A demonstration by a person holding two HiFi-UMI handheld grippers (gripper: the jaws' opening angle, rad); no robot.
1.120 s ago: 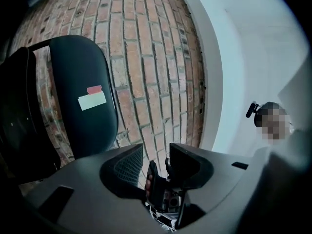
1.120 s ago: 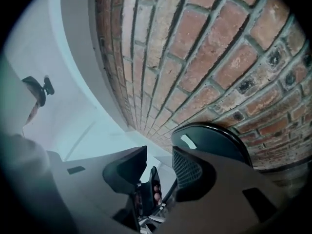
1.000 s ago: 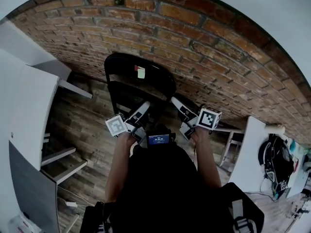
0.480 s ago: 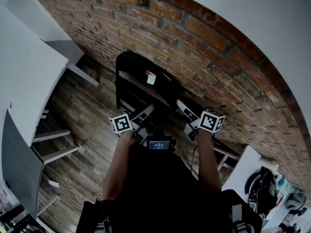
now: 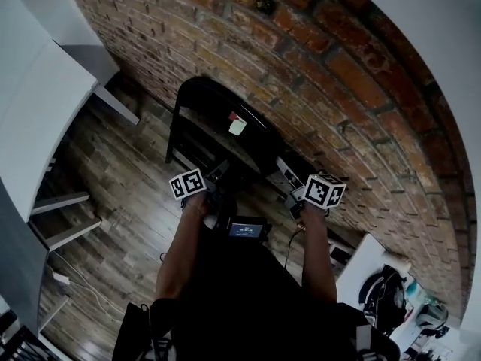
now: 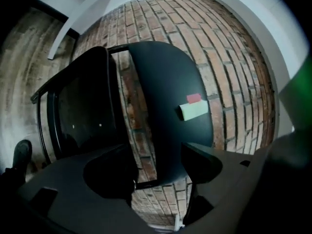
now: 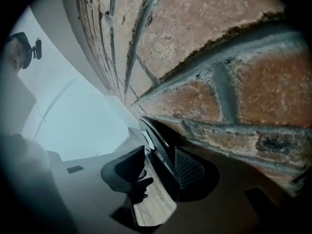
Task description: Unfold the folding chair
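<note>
Where the red brick wall (image 5: 316, 59) meets the dark wood-plank floor (image 5: 113, 171), the black folding chair (image 5: 218, 111) stands against the bricks. A white cabinet (image 5: 37, 119) is well apart on the left of the head view. In the left gripper view the chair's flat seat panel (image 6: 83, 111) stands upright beside the curved backrest (image 6: 165, 82), with a strip of brick showing between them.

The left gripper (image 6: 158, 155) has just been opening. Its jaws stand wide apart, and the backrest's lower edge shows between them with neither pad pressing on it. The right gripper (image 7: 160, 155) has also just been opening. A thin black edge of the chair runs between its jaws, just beside the meshed pad (image 7: 189, 168), and bare floor shows on the other side.

A pale green rectangular sticker with a red tab (image 6: 194, 110) sits on the backrest.
</note>
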